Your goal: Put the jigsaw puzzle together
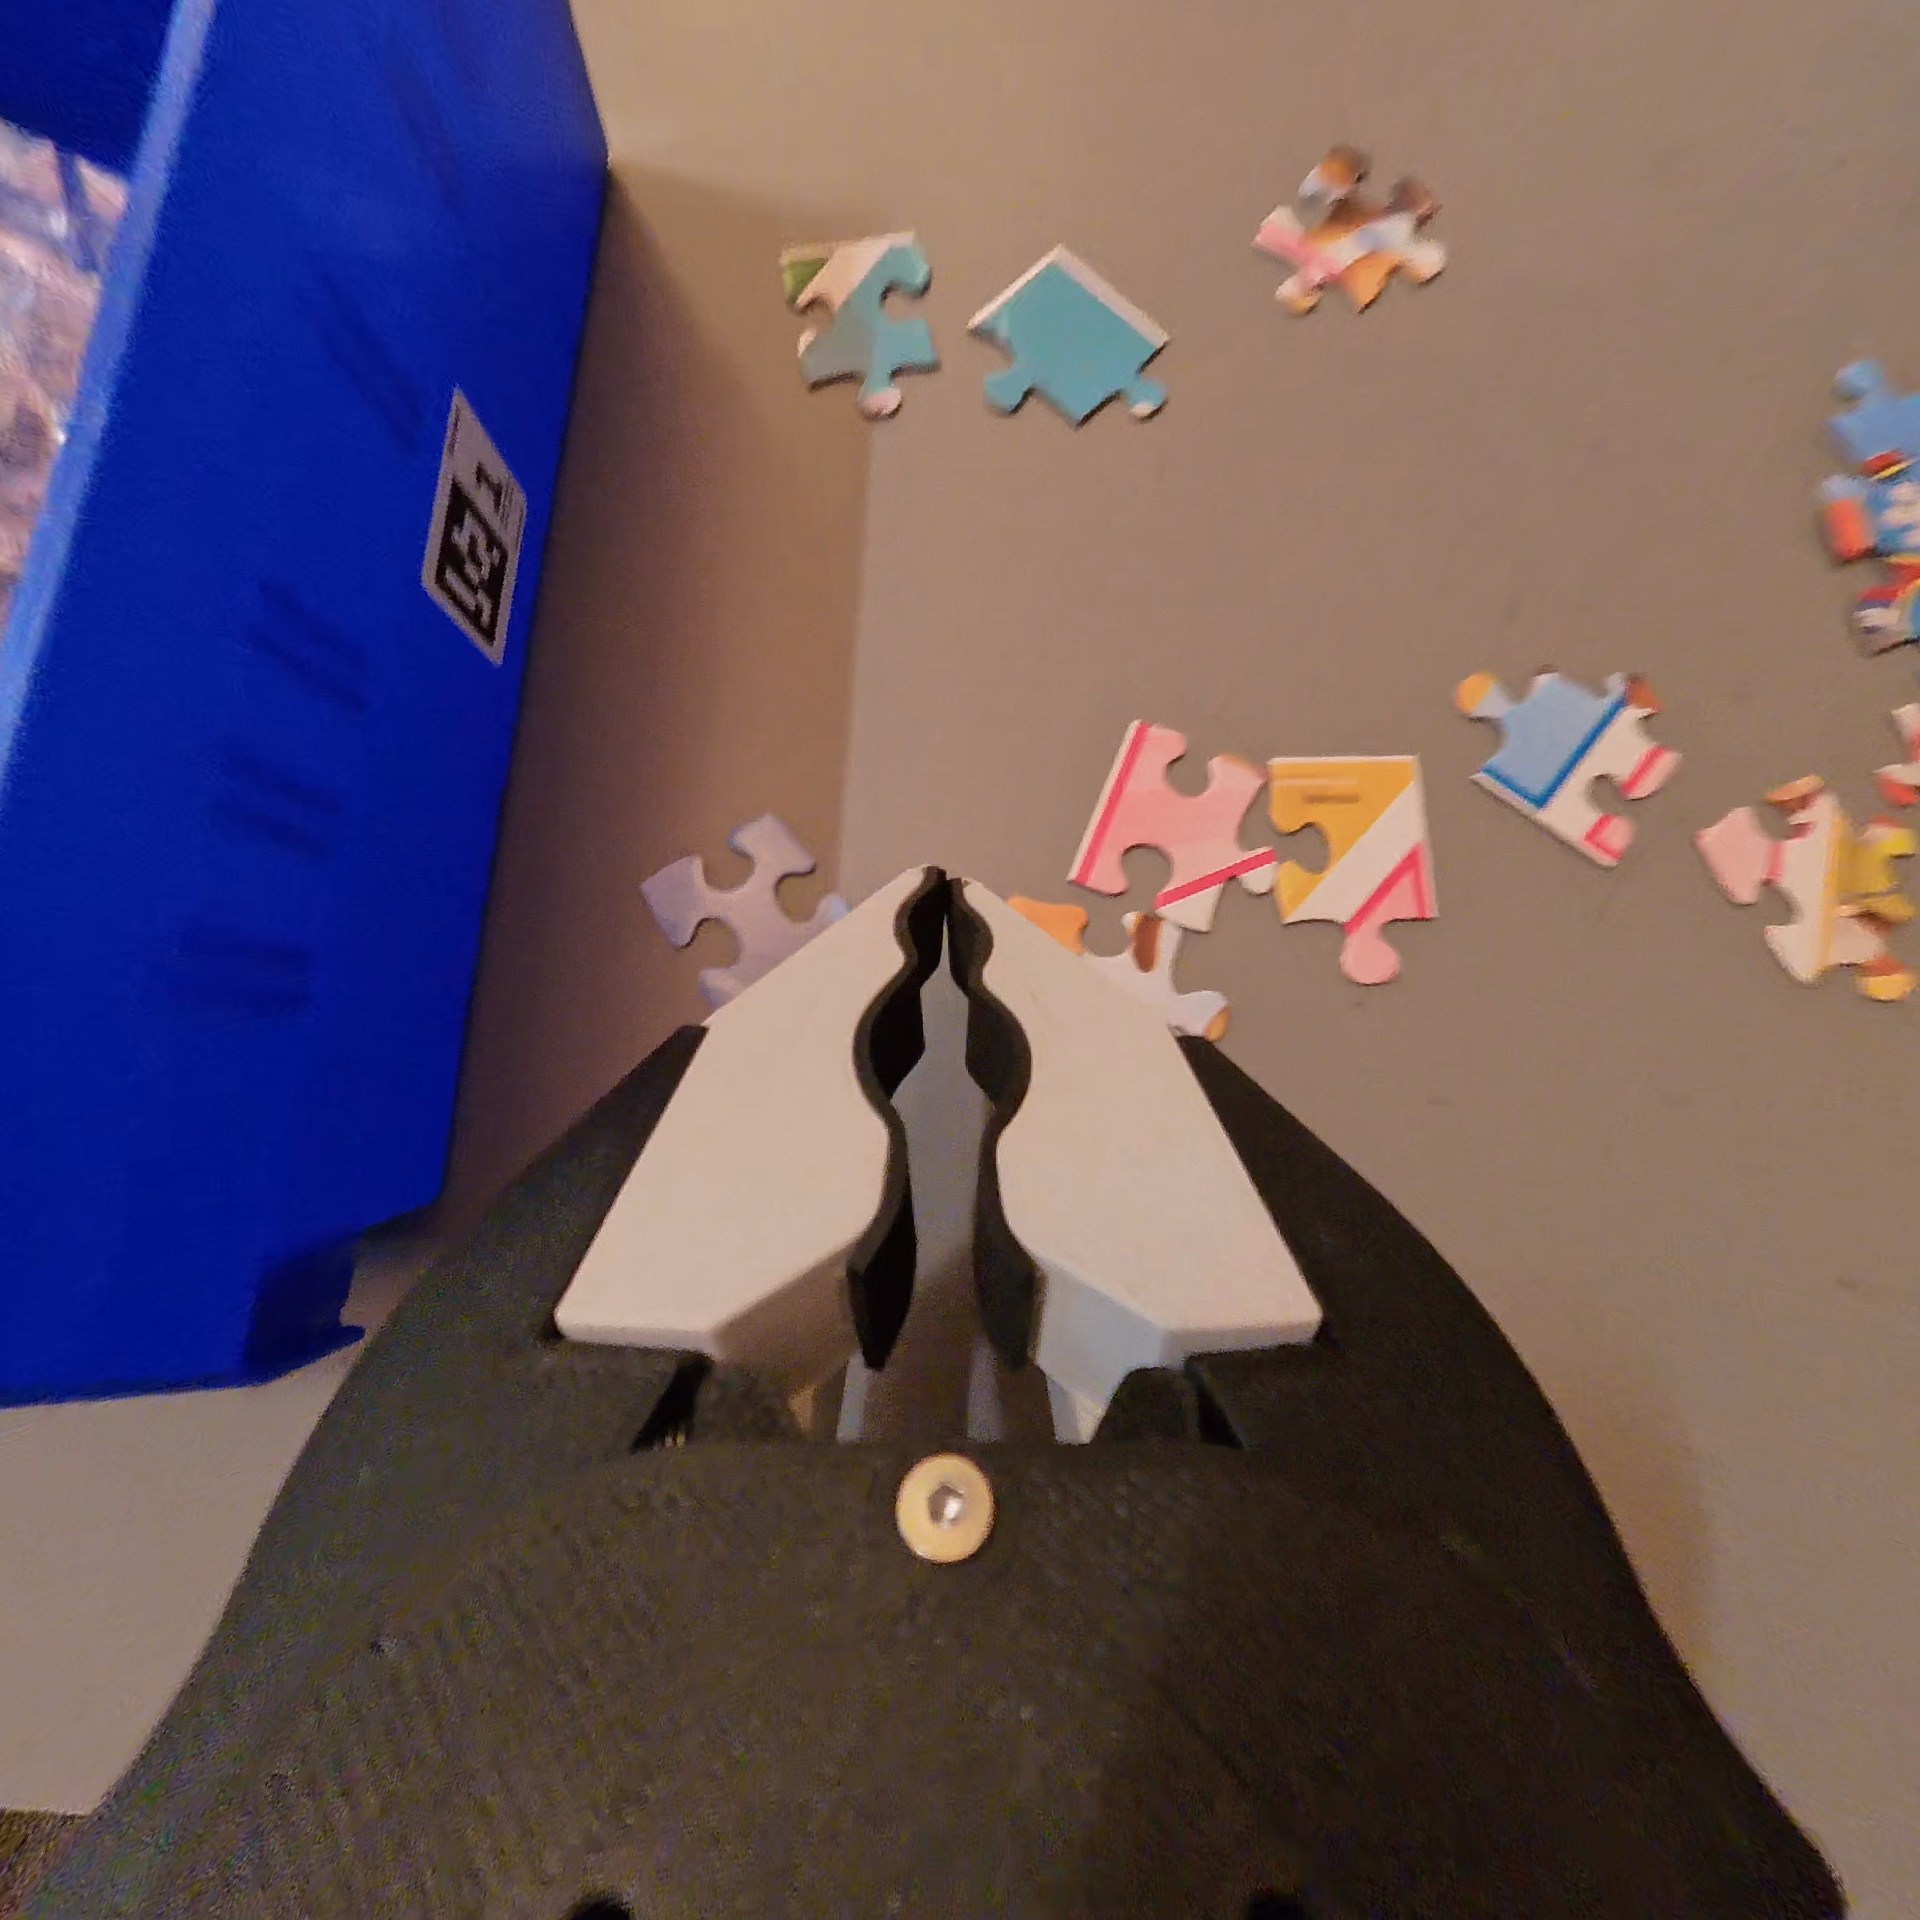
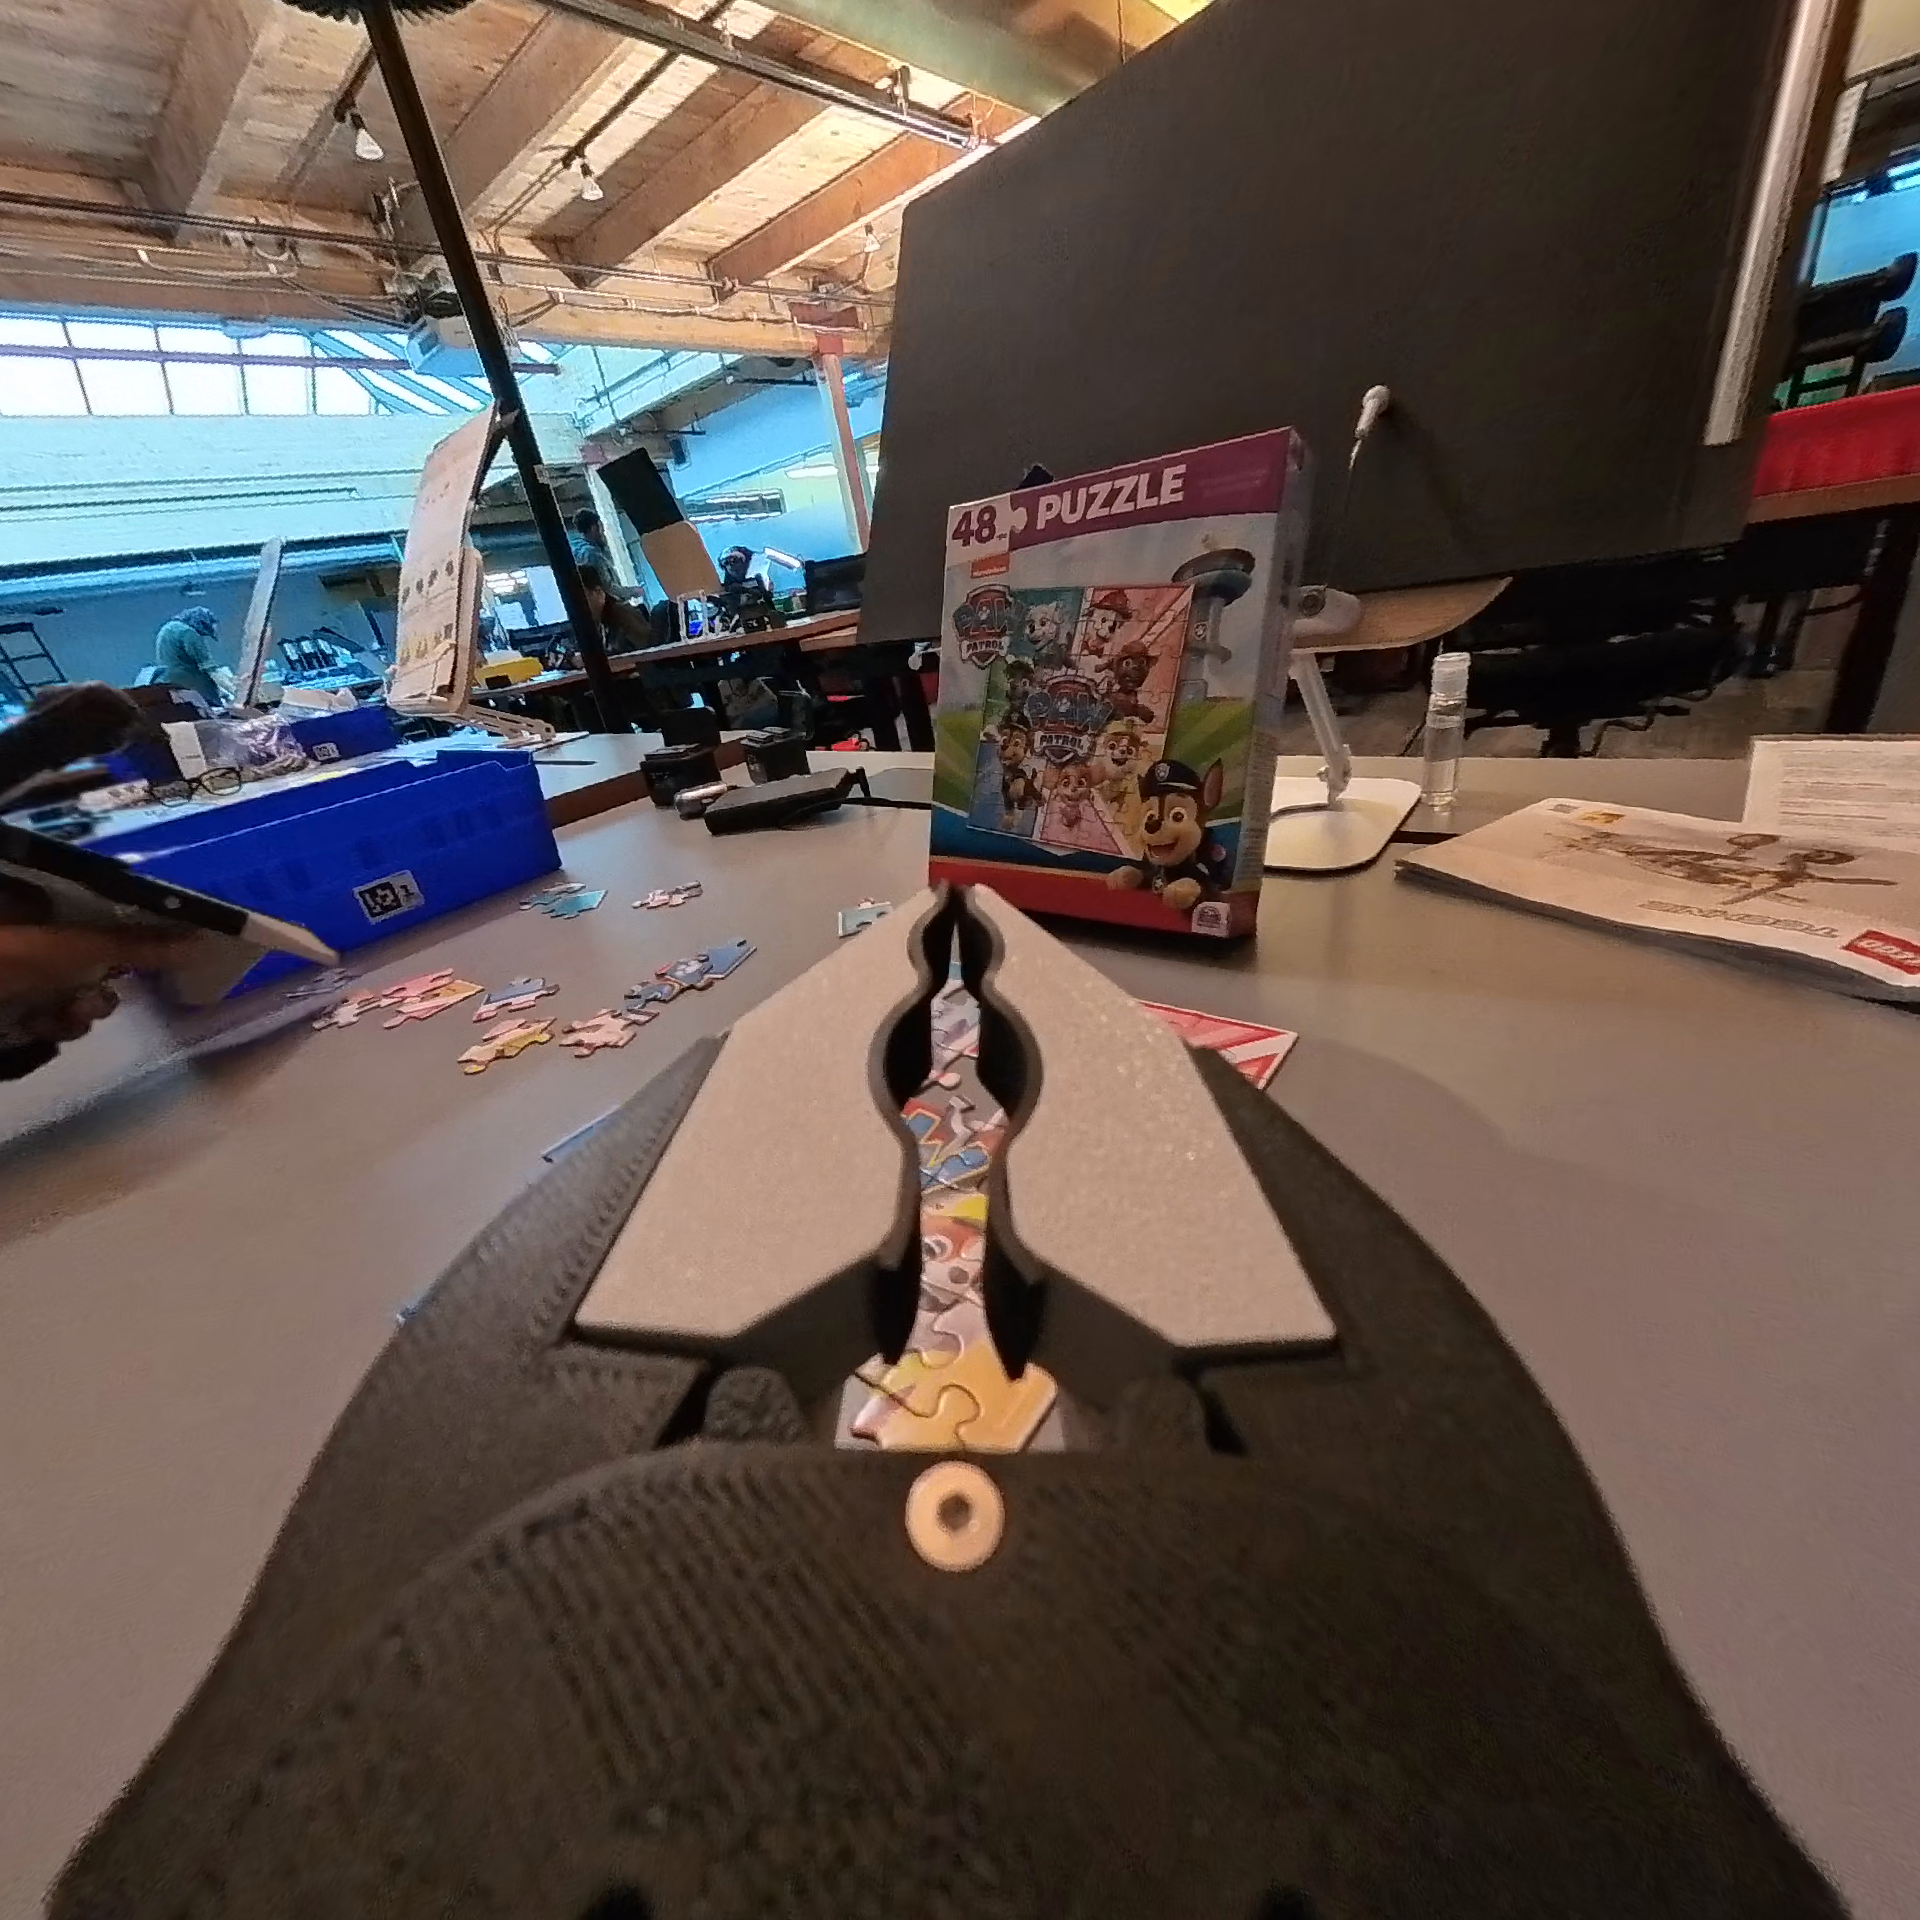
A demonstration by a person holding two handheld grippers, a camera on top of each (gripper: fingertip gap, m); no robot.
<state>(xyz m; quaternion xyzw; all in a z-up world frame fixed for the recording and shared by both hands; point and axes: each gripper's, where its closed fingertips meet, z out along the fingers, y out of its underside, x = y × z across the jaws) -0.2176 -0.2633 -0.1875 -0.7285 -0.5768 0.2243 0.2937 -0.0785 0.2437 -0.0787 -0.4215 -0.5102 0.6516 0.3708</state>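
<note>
My left gripper [image 1: 940,883] is shut with its tips together, and I see nothing between them. It hovers over loose puzzle pieces on the grey table: a pale face-down piece [image 1: 727,904] to its left, an orange and white piece [image 1: 1143,966] partly under its right finger, and a pink piece [image 1: 1174,821] against a yellow one [image 1: 1351,842]. My right gripper [image 2: 961,904] is shut too and sits low over the joined part of the puzzle [image 2: 951,1143], which shows through the gap behind its tips. The left gripper also shows at the far left of the right wrist view [image 2: 301,945].
A blue bin [image 1: 291,623] stands close on the left, also in the right wrist view [image 2: 343,831]. More pieces lie farther out: two teal ones [image 1: 1070,332] and a blue and white one [image 1: 1558,758]. The puzzle box [image 2: 1112,707] stands upright ahead. A booklet [image 2: 1662,894] lies at the right. Left tips to right tips: about 55 cm. To reach the pale face-down piece [image 1: 727,904] in a straight line is about 5 cm for my left fingers, about 60 cm for my right.
</note>
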